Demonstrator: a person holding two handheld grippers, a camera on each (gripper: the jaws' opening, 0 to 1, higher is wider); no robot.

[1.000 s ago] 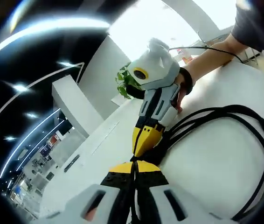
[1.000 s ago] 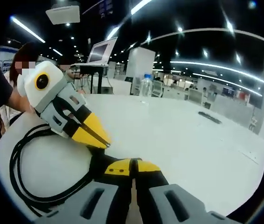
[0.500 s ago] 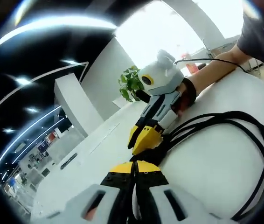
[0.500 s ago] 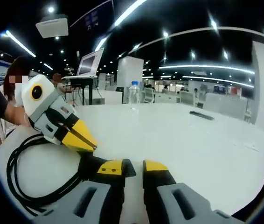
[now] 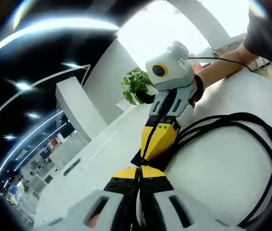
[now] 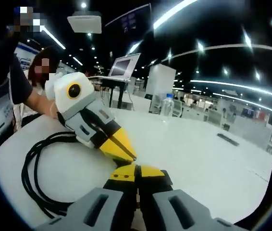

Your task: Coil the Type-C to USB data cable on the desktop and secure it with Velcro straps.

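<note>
The black, thin, looped data cable (image 5: pixel 251 144) is seen lying coiled on the white desk (image 6: pixel 208 159), near its rounded edge. The loops are gathered where the two yellow-tipped grippers meet. The left gripper (image 5: pixel 138 174) is clenched, seemingly on the bundled strands; the right gripper (image 6: pixel 136 171) is pressed closed beside it, its catch hidden. The securing step is judged to be in hand. Next, the bundle must be kept pinched while a strap is wrapped; no Velcro strap can be made out
</note>
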